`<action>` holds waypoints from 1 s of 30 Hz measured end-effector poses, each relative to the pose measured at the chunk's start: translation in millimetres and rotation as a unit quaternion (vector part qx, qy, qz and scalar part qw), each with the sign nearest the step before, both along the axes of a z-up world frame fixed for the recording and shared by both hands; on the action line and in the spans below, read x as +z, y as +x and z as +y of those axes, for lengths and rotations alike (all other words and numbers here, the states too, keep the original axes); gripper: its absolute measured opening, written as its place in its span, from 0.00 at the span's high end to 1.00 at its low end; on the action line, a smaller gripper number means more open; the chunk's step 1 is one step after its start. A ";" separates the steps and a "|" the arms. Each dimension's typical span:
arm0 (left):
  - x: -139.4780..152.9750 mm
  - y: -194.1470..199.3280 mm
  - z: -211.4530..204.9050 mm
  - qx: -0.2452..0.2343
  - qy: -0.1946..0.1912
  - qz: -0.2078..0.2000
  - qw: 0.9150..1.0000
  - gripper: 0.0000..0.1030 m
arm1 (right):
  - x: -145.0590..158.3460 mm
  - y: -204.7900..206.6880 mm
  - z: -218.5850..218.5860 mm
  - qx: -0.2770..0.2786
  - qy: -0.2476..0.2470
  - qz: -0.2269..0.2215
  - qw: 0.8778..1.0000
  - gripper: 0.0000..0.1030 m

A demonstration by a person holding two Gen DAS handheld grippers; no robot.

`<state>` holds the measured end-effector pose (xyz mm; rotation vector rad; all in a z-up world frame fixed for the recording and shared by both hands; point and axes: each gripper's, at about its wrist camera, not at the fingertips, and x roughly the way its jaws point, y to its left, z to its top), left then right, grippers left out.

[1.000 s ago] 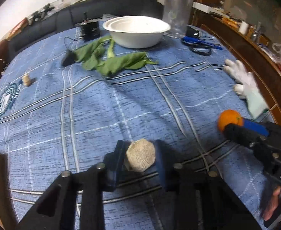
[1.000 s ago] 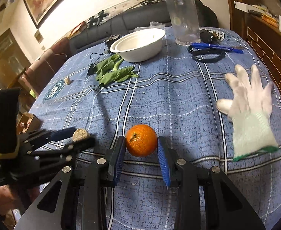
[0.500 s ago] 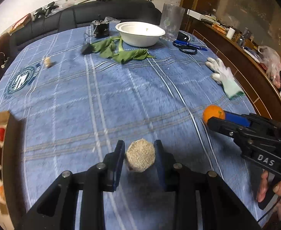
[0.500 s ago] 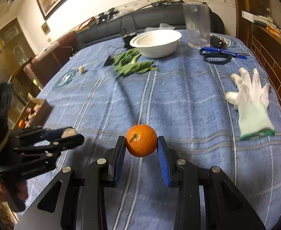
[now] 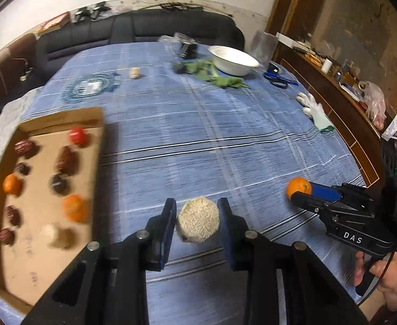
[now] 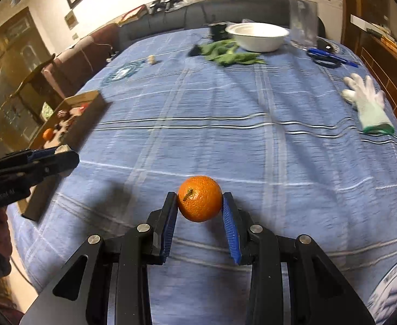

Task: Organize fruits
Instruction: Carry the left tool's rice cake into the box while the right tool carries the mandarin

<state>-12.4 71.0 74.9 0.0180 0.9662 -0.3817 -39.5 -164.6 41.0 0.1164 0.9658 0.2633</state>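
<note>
Dim indoor light, motion blur, fisheye warping

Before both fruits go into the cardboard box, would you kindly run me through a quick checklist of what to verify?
1. Left hand-held gripper holds the beige rough fruit between both pads: ok.
2. Right hand-held gripper grips the orange: ok.
3. Cardboard box in view left of the left hand-held gripper: ok.
4. Free floor in the box near its front edge: ok, bare cardboard shows there.
5. The two hand-held grippers apart, not touching: ok.
6. How firm either grip is: cannot tell.
</note>
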 end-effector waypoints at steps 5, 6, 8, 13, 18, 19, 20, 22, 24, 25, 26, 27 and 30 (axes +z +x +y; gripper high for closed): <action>8.1 -8.9 49.3 0.020 -0.007 -0.007 1.000 0.67 | 10.5 -6.7 55.1 0.024 0.009 -0.012 1.000 0.68; 9.4 -10.1 59.4 0.024 -0.009 -0.009 1.000 0.67 | 12.1 -7.5 64.8 0.030 0.011 -0.014 0.999 0.68; 11.0 -12.0 78.8 0.036 -0.014 -0.010 0.999 0.67 | 16.2 -8.6 84.7 0.042 0.011 -0.019 0.999 0.68; 11.6 -15.3 123.1 0.068 -0.016 -0.016 0.997 0.67 | 25.9 -7.2 136.2 0.076 0.020 -0.028 0.996 0.68; 7.2 -16.7 163.3 0.100 -0.017 -0.016 0.995 0.67 | 31.6 -6.1 183.0 0.113 0.018 -0.036 0.993 0.68; 6.0 -17.1 171.0 0.107 -0.017 -0.015 0.994 0.67 | 32.3 -5.9 191.4 0.119 0.019 -0.037 0.992 0.68; 4.6 -17.3 176.6 0.112 -0.016 -0.015 0.994 0.67 | 32.6 -5.4 196.6 0.123 0.020 -0.038 0.991 0.68; 1.8 -19.2 189.6 0.122 -0.011 -0.014 0.992 0.67 | 33.3 -5.2 210.6 0.133 0.021 -0.038 0.990 0.68; -1.7 -20.8 201.4 0.131 -0.009 -0.012 0.991 0.67 | 33.1 -5.7 225.0 0.144 0.020 -0.037 0.989 0.68; -3.9 -21.2 206.1 0.135 -0.008 -0.010 0.991 0.67 | 33.2 -7.5 228.6 0.148 0.020 -0.036 0.988 0.68; -5.8 -22.0 210.8 0.137 -0.008 -0.008 0.990 0.67 | 32.8 -8.2 235.6 0.154 0.019 -0.036 0.987 0.68; -8.2 -22.7 214.4 0.139 -0.007 -0.005 0.990 0.67 | 33.2 -9.4 238.8 0.158 0.019 -0.036 0.987 0.68; -13.8 -25.2 223.9 0.145 -0.008 0.002 0.989 0.67 | 31.1 -11.1 254.3 0.171 0.019 -0.032 0.985 0.68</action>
